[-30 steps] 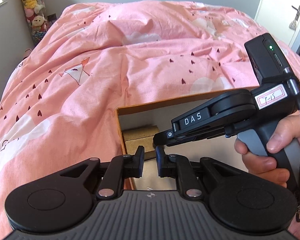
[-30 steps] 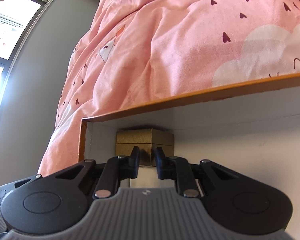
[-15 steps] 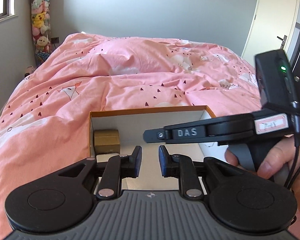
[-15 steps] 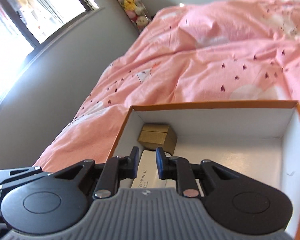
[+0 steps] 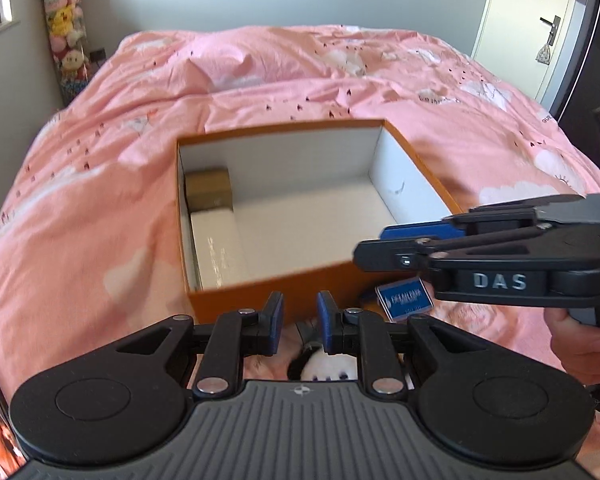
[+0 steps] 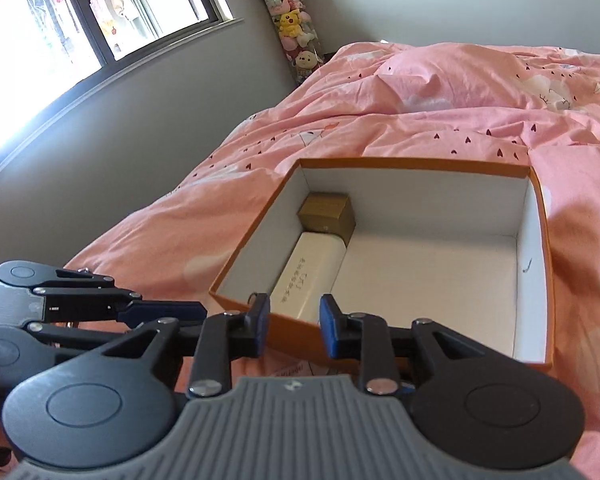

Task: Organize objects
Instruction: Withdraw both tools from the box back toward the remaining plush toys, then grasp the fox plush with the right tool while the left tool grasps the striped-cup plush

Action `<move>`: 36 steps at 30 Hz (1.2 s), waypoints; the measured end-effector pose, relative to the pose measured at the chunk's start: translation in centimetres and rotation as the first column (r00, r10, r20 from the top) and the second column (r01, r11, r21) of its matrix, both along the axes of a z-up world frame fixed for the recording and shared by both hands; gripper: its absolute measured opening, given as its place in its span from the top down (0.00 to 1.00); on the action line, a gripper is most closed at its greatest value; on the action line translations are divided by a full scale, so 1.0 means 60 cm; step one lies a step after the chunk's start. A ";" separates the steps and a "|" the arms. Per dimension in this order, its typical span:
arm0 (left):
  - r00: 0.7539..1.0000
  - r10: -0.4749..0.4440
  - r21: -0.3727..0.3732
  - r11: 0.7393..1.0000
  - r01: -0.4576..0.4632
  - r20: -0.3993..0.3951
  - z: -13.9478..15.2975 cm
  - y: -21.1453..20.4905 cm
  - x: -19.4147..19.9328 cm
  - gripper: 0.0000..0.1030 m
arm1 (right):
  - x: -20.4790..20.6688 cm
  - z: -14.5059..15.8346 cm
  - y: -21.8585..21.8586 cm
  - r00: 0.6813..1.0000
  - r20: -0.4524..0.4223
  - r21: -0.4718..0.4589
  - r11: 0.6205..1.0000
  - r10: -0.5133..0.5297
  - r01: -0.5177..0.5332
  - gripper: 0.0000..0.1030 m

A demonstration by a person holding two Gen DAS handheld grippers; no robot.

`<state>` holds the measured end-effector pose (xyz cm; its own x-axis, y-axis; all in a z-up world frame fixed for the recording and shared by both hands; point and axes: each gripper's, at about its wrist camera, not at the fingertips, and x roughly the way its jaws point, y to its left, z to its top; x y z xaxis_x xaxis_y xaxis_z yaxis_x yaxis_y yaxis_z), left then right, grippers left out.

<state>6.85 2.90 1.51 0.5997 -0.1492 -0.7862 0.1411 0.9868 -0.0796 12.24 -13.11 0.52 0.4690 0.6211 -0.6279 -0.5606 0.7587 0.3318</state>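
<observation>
- On the bed [image 5: 120, 152], an orange box [image 5: 412, 168] lies open on the pink cover.
- Packed: a gold carton [image 6: 327, 216] in the far-left corner and a white case [image 6: 308, 280] just in front of it, along the left wall. The rest of the floor is bare.
- Left to pack, as judged: a blue card [image 5: 405, 298] and a black-and-white plush [image 5: 320, 364], both on the cover just outside the near wall; other items there are too hidden to name.
- Left gripper [image 5: 299, 322]: jaws a little apart, nothing between them, above the plush.
- Right gripper [image 6: 293, 326]: jaws opening, nothing between them, over the near wall.
- Progress, as judged: early; most of the box is unfilled.
</observation>
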 end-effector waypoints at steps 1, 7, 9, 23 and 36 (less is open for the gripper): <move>1.000 -0.001 -0.018 1.000 0.001 -0.017 -0.005 0.005 -0.005 0.77 | -0.010 -0.003 -0.004 1.000 -0.006 -0.010 1.000 -0.007 0.007 0.70; 0.994 0.019 -0.056 0.998 -0.025 -0.108 -0.035 0.030 -0.026 0.77 | -0.061 -0.035 -0.018 0.998 -0.047 -0.101 0.994 -0.049 0.044 0.68; 0.989 0.027 -0.052 0.998 -0.035 -0.145 -0.047 0.038 -0.030 0.77 | -0.077 -0.049 -0.019 0.996 -0.066 -0.149 0.987 -0.065 0.055 0.67; 0.971 -0.104 -0.194 0.979 0.062 -0.217 -0.122 -0.005 -0.030 0.50 | -0.103 -0.106 -0.030 0.975 -0.188 -0.228 0.971 -0.121 0.077 0.66; 0.948 -0.181 -0.072 0.983 0.168 -0.260 -0.167 -0.085 -0.023 0.41 | -0.070 -0.124 -0.067 0.946 -0.252 -0.252 0.958 -0.203 0.138 0.67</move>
<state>5.46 -2.20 -8.51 0.3324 -0.2745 -0.9023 0.2785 0.9426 -0.1842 8.04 -17.13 -6.91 0.3461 0.3722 -0.8612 -0.3287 0.9079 0.2603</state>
